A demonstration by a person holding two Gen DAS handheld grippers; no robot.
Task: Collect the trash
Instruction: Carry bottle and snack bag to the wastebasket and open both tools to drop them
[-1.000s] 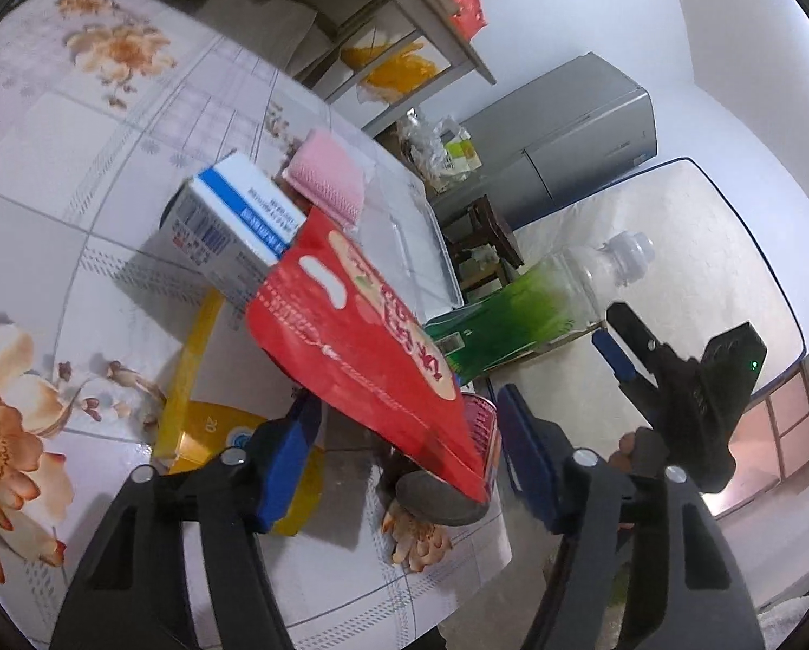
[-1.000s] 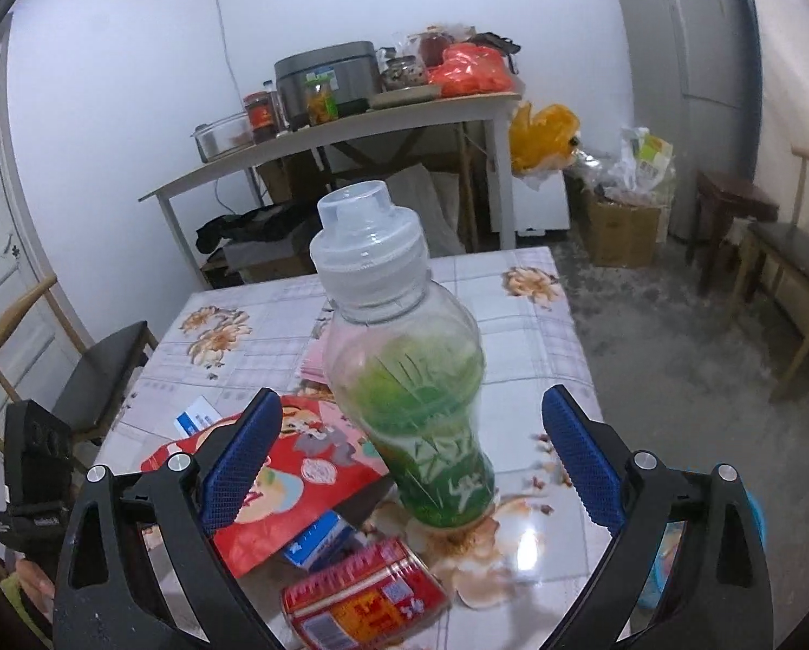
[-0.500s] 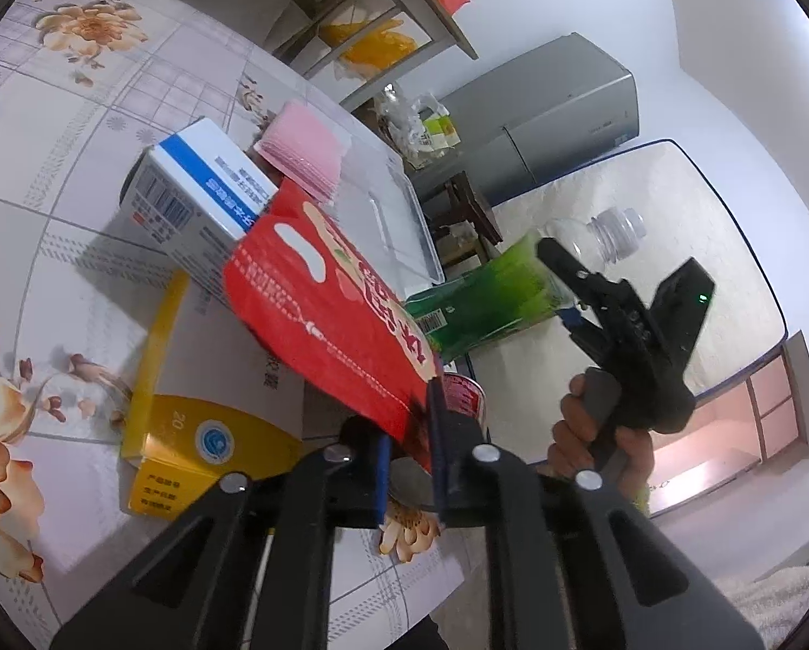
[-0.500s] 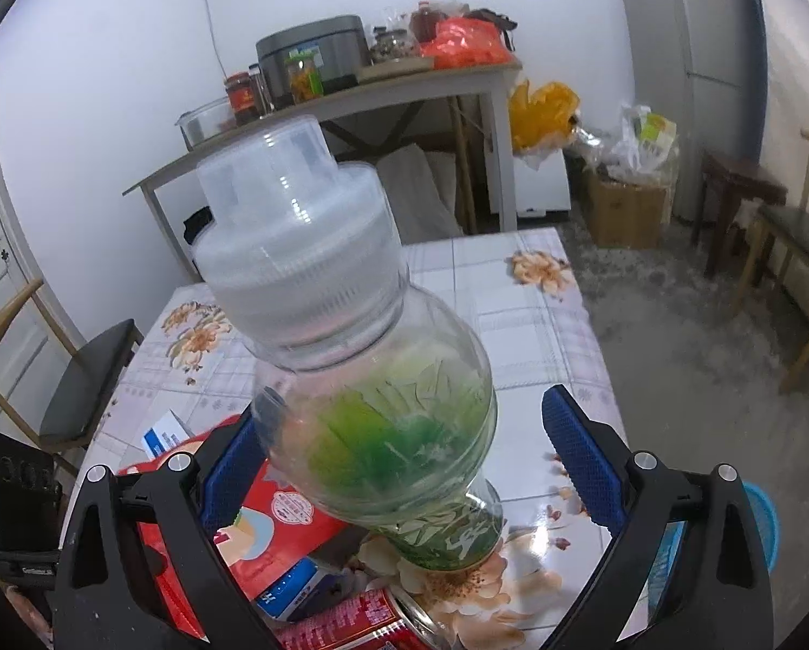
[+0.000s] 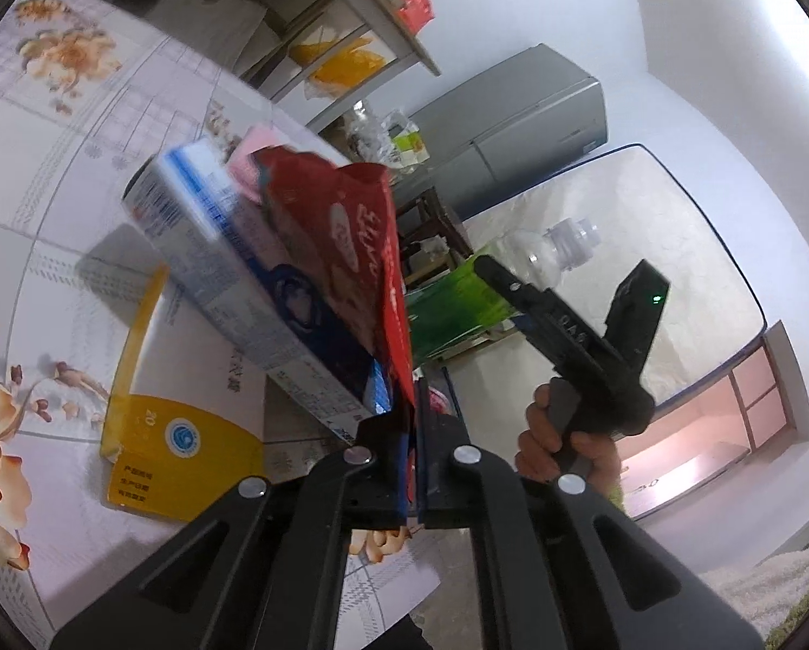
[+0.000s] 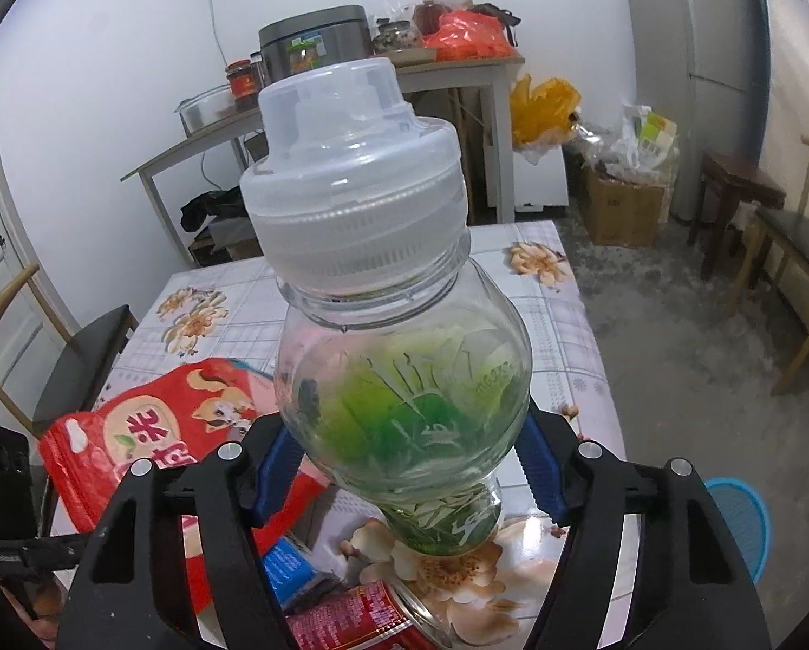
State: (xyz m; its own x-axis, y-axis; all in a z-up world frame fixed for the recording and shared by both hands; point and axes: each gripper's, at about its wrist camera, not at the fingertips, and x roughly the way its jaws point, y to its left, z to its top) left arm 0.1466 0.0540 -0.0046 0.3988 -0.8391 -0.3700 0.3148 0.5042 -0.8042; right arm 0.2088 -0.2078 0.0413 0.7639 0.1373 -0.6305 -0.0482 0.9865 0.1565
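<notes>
My left gripper (image 5: 411, 444) is shut on the edge of a red snack bag (image 5: 350, 227), which is lifted and tilted; the bag also shows in the right wrist view (image 6: 150, 433). A blue and white carton (image 5: 231, 271) leans against the bag. My right gripper (image 6: 404, 466) is shut on a clear bottle with a green label (image 6: 399, 379) and a white cap, standing on the flowered table (image 6: 561, 325). The bottle (image 5: 458, 303) and the right gripper (image 5: 513, 292) also show in the left wrist view.
A yellow and white box (image 5: 171, 406) lies flat on the table. A red can (image 6: 361, 617) and a small blue pack (image 6: 291, 569) lie near the table's front edge. A blue basket (image 6: 740, 520) stands on the floor at right. A chair (image 6: 74, 368) stands at left.
My left gripper has lifted and twisted the red bag, and the carton has tipped up with it. My right gripper has closed on the bottle, which was between open jaws before.
</notes>
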